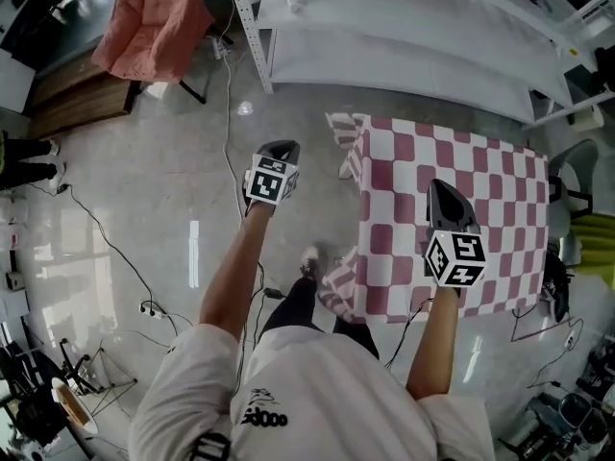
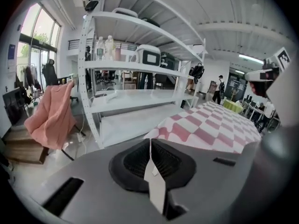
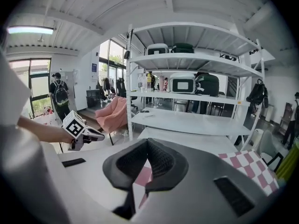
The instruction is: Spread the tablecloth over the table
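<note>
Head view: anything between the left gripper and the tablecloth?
Only bare grey floor separates the left gripper from the tablecloth. The head view shows it.

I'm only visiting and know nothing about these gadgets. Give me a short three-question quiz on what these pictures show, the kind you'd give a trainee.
1. Multiple choice: what pattern does the tablecloth have? A plain white; B pink and white checks; C blue stripes.
2. True or false: the left gripper hangs above the tablecloth.
3. Short answer: what white furniture stands beyond the tablecloth's far edge?

Key
1. B.
2. False: it hangs above the floor, off the cloth's left side.
3. A shelf rack.
</note>
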Demonstrator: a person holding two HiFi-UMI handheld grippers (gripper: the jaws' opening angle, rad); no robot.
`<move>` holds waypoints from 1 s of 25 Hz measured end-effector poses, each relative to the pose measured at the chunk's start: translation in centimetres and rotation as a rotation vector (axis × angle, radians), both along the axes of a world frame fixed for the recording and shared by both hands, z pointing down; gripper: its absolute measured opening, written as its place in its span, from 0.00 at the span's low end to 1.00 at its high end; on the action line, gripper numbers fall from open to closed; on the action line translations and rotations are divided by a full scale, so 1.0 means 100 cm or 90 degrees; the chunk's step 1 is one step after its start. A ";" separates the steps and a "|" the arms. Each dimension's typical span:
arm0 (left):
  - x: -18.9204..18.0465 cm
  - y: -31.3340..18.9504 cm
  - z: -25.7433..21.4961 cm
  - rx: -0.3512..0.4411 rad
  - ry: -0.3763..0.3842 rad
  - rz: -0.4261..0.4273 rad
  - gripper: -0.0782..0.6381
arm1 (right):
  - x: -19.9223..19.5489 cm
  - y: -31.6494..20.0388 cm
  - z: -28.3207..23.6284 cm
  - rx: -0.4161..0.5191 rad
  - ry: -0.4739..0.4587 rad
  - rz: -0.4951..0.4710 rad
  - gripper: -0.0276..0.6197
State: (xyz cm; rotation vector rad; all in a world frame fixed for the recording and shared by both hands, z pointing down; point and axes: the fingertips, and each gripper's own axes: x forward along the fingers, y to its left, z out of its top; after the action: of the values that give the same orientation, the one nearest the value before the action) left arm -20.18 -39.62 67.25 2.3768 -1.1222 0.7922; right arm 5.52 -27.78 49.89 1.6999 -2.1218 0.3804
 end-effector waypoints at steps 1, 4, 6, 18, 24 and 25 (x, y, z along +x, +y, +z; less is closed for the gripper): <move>0.013 0.003 -0.016 0.016 0.011 0.014 0.16 | 0.008 0.004 -0.008 0.009 0.004 0.006 0.07; 0.050 0.016 -0.061 0.060 0.043 0.051 0.15 | 0.030 0.018 -0.032 0.035 0.014 0.021 0.07; 0.073 0.027 -0.091 0.089 0.061 0.074 0.15 | 0.044 0.028 -0.048 0.053 0.019 0.027 0.07; 0.178 0.106 -0.243 0.268 0.133 0.195 0.15 | 0.107 0.087 -0.142 0.165 0.087 0.045 0.07; 0.212 0.138 -0.308 0.348 0.156 0.228 0.15 | 0.126 0.117 -0.185 0.210 0.135 0.051 0.07; 0.215 0.143 -0.316 0.356 0.161 0.232 0.15 | 0.127 0.122 -0.191 0.217 0.143 0.053 0.07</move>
State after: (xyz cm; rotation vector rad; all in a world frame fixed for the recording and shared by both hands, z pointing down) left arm 1.35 -25.31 35.65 3.0990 -0.8982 0.2777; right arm 18.25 -15.56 30.80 1.9150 -2.0395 -0.1551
